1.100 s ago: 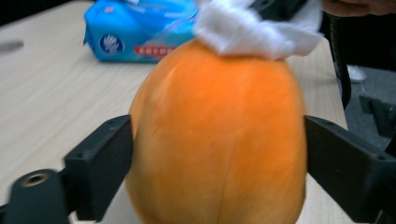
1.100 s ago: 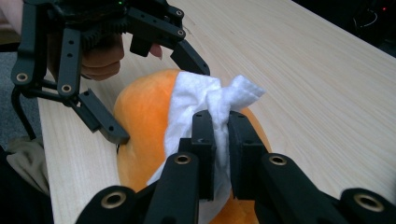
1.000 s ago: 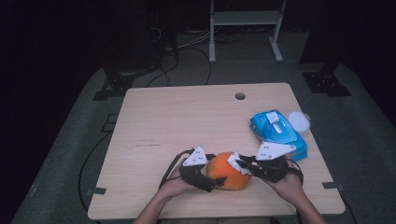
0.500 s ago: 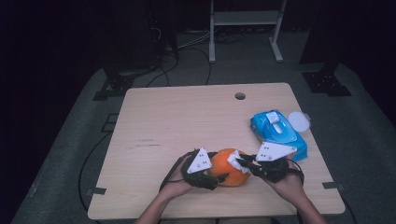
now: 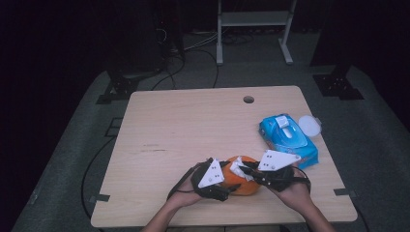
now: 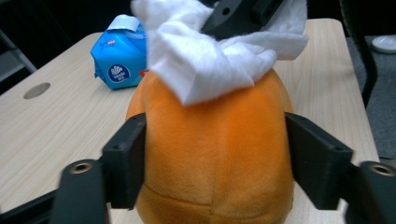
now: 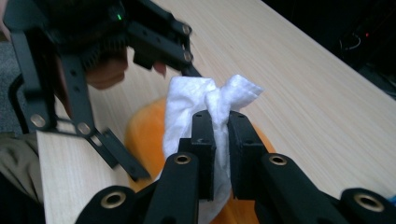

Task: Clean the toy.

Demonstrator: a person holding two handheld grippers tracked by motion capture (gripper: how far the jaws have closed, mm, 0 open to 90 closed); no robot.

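Note:
An orange plush toy (image 5: 247, 187) lies near the table's front edge. My left gripper (image 6: 215, 163) has it between its jaws from the left; they have just been closing and now press on both its sides. On top of the plush (image 6: 219, 154) lies a crumpled white wipe (image 6: 205, 70). My right gripper (image 7: 220, 135) is shut on that wipe (image 7: 205, 98) and holds it against the plush (image 7: 144, 130). In the high view the left gripper (image 5: 227, 186) and the right gripper (image 5: 242, 170) meet over the toy, and the hands hide much of it.
A blue pack of wipes (image 5: 287, 137) lies at the table's right, a round white lid (image 5: 309, 125) beside it at the edge. The wooden table (image 5: 183, 125) has a cable hole (image 5: 248, 99) at the back. Dark floor and cables surround it.
The left gripper has edged a little to the right against the plush, covering more of it. The right gripper and the wipe stay on top of the toy.

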